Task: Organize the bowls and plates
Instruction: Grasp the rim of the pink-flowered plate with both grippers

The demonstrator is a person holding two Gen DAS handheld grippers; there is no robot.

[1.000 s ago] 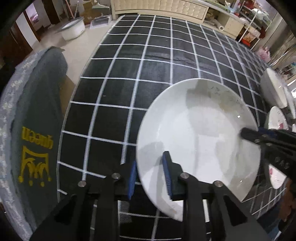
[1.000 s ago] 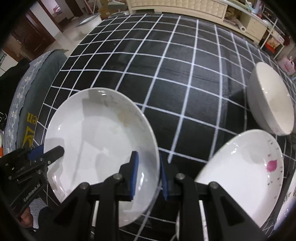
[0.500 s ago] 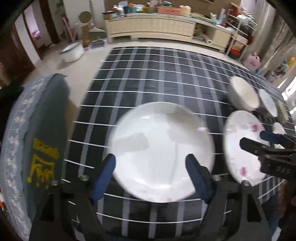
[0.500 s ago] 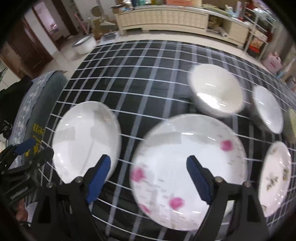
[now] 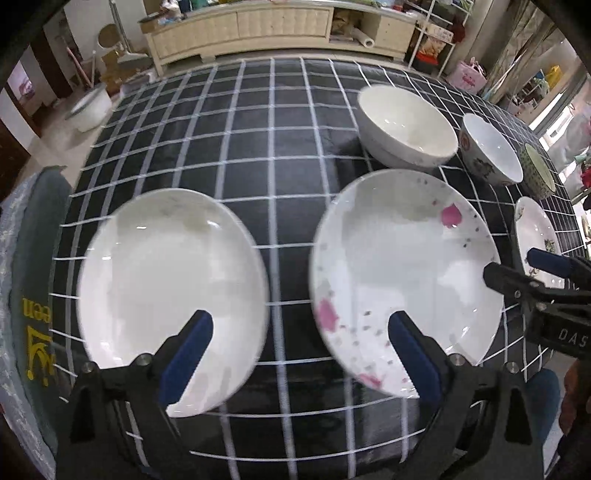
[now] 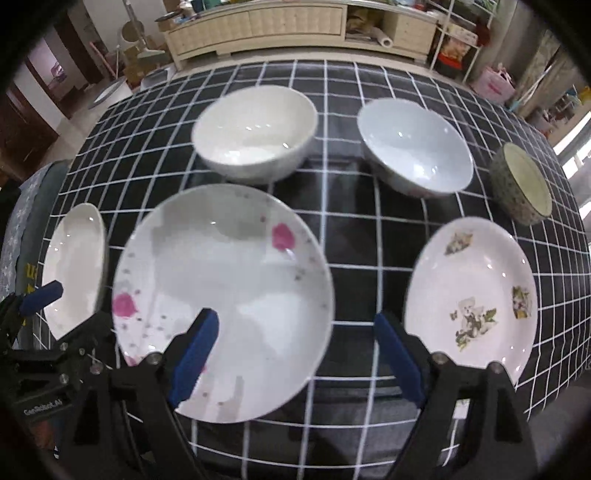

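A plain white plate (image 5: 170,295) lies at the left end of the black checked tablecloth (image 5: 258,147). To its right lies a white plate with pink flowers (image 5: 402,280). My left gripper (image 5: 301,350) hangs above the gap between these two plates, its jaws opening with nothing between them. My right gripper (image 6: 297,350) is open and empty, above the gap between the pink-flowered plate (image 6: 221,295) and a plate with green sprigs (image 6: 472,295). Behind them stand a large white bowl (image 6: 255,136), a second white bowl (image 6: 413,147) and a small green patterned bowl (image 6: 524,184).
A grey cushion with yellow lettering (image 5: 33,295) sits off the table's left end. A cream cabinet (image 5: 258,26) runs along the far wall, with a white basin (image 5: 88,107) on the floor. The near table edge runs just below both grippers.
Both grippers let go of the plain white plate's rim and opened wide. Both then moved right and rose a little, bringing the other plates and bowls into view.
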